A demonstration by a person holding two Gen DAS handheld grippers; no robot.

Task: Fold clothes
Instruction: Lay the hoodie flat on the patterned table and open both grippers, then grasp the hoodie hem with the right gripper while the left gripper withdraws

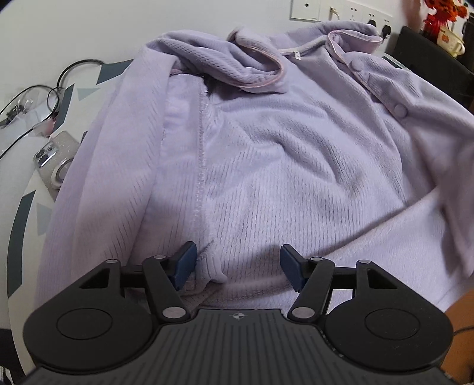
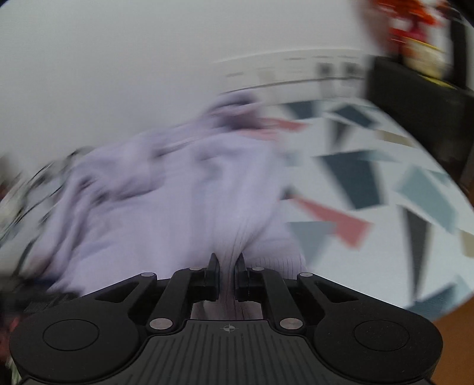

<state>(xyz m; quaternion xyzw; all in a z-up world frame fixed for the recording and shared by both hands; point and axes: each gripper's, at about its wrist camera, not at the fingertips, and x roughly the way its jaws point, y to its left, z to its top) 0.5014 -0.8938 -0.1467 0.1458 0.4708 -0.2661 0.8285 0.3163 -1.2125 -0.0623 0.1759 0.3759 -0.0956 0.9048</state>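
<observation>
A lilac fleece pyjama top (image 1: 266, 154) lies spread over the round table, its collar (image 1: 260, 68) at the far side and its buttons (image 1: 400, 110) along the right front edge. My left gripper (image 1: 238, 266) hovers open at the near hem. A small fold of hem sits beside its left pad (image 1: 186, 263), and the pads do not press on it. In the blurred right wrist view, my right gripper (image 2: 227, 266) is shut on a ridge of the same top (image 2: 166, 189), with cloth pinched between the two pads.
The table (image 2: 370, 189) has a white top with dark, teal and pink triangles. A phone (image 1: 56, 160) and black cables (image 1: 44, 97) lie left of the garment. Wall sockets (image 1: 340, 11), a black chair back (image 1: 429, 56) and red flowers (image 1: 441, 11) stand behind.
</observation>
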